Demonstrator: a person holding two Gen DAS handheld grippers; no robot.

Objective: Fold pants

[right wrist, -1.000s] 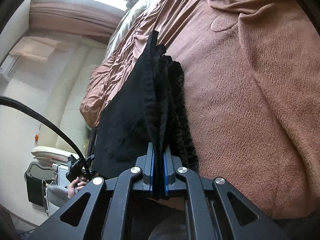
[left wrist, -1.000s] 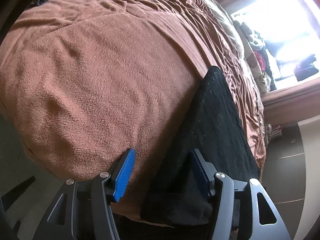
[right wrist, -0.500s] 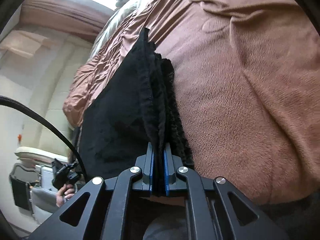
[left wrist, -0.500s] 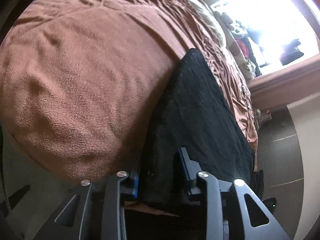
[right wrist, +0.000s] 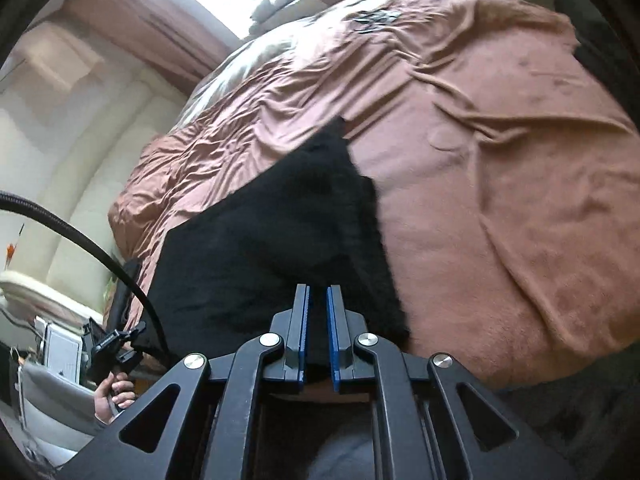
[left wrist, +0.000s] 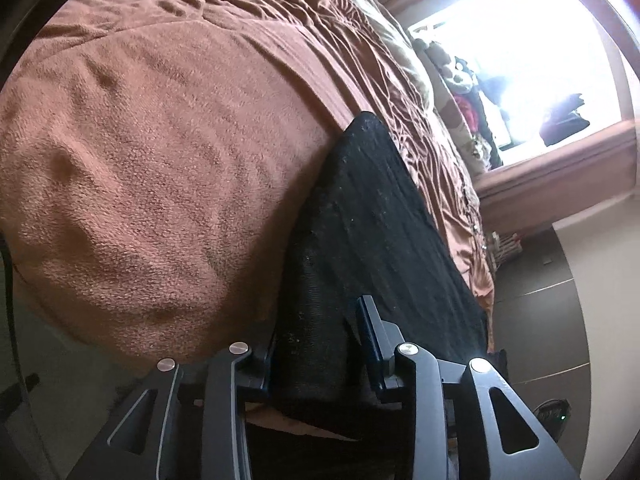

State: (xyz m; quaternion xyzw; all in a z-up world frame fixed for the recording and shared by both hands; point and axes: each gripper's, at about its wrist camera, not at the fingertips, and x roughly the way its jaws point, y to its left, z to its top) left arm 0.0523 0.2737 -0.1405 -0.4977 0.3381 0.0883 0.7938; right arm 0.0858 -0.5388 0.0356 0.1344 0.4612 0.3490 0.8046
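Flanking black pants (left wrist: 360,240) — brown blanket (left wrist: 160,160)

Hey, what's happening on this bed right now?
A person with a gripper in each hand is folding black pants on a brown blanket. The right gripper has its jaws shut on a bunched edge of the pants. The left gripper has the other end between its jaws, which are opening slightly, though the fabric looks pinched.

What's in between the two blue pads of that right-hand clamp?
Black pants fabric, pinched between the right gripper pads, in the right wrist view.
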